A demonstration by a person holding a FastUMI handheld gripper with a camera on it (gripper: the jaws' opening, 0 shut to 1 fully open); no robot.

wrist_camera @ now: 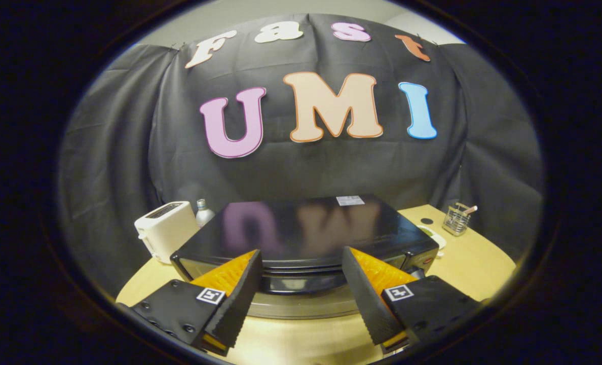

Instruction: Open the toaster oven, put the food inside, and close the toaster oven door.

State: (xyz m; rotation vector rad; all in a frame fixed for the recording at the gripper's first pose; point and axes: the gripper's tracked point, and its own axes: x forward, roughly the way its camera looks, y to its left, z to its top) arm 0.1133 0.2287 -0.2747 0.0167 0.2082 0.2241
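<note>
In the gripper view we see our gripper [301, 284] with its jaws spread wide and released, grasping nothing. The toaster oven [306, 238] sits mid-table, just ahead of the fingers, its door handle between them. A white toaster [165, 228] stands near the table's [478, 263] left edge and a wire holder [455, 219] toward its far right corner.
</note>
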